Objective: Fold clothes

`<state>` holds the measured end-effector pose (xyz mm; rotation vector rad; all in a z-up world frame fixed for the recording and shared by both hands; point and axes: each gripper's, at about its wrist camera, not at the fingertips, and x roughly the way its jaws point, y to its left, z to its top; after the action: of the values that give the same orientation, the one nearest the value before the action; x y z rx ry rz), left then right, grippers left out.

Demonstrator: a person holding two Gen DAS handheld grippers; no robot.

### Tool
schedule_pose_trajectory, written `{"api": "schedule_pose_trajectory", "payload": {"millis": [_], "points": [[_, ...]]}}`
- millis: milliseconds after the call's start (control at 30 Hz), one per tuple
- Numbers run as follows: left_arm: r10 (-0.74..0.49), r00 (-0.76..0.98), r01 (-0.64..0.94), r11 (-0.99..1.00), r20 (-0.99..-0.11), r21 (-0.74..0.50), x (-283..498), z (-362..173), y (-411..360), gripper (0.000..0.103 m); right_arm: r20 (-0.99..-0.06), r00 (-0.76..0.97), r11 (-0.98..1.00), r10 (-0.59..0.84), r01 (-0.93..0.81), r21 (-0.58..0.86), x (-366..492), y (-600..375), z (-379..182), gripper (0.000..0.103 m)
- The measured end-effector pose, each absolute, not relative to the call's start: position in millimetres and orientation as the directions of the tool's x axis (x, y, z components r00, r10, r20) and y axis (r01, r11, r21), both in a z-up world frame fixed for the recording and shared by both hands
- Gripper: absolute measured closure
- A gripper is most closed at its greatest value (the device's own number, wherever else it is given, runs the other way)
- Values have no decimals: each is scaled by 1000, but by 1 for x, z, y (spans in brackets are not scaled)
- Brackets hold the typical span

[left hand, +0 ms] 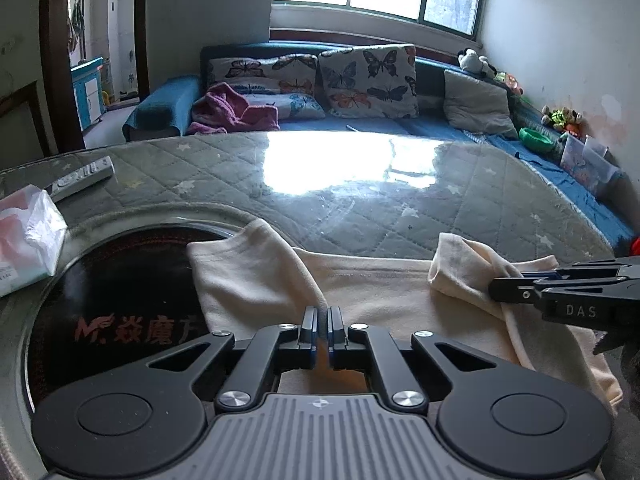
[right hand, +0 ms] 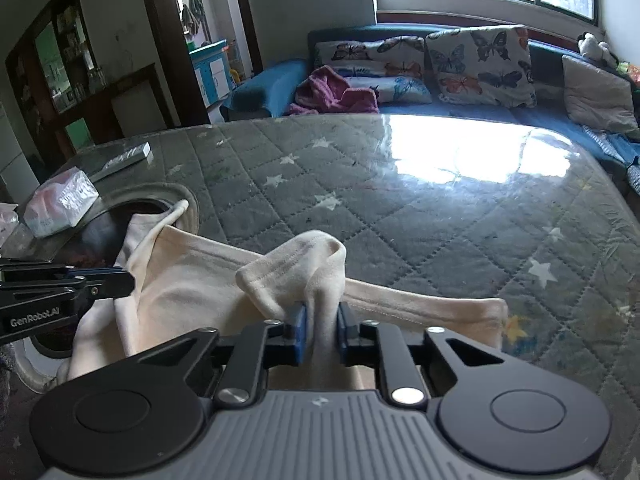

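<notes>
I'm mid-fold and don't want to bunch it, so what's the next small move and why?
Probably carry both pinched parts forward together and lay them flat. The left gripper and right gripper each clamp a raised part of the cream garment, while the rest lies on the quilted table.

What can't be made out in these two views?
- Cream garment: near hem hidden behind the left gripper in the left view; type unclear.
- Garment's right side in the right view: covered by the right gripper.
- Tissue pack: cut off by the left edge, print too small.
</notes>
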<state>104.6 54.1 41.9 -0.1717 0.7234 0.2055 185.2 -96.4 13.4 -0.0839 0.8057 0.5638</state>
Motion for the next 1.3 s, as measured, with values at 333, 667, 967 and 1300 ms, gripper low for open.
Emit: {"api": "schedule_pose_trajectory", "payload": {"millis": [333, 667, 967, 1300], "points": [[153, 763, -280, 954, -628, -108, 62, 64, 60, 99, -637, 665, 897, 390, -430, 100, 155, -141, 47, 93], [179, 805, -306, 942, -565, -139, -12, 90, 70, 99, -572, 760, 947, 310, -301, 113, 97, -207, 70, 93], [231, 797, -373, 915, -558, -154, -73, 93, 82, 99, -548, 803, 973, 232, -185, 141, 48, -253, 68, 93], [269, 751, -446, 880, -602, -164, -122, 76, 99, 99, -570, 806, 977, 162, -52, 205, 9, -298, 47, 92]]}}
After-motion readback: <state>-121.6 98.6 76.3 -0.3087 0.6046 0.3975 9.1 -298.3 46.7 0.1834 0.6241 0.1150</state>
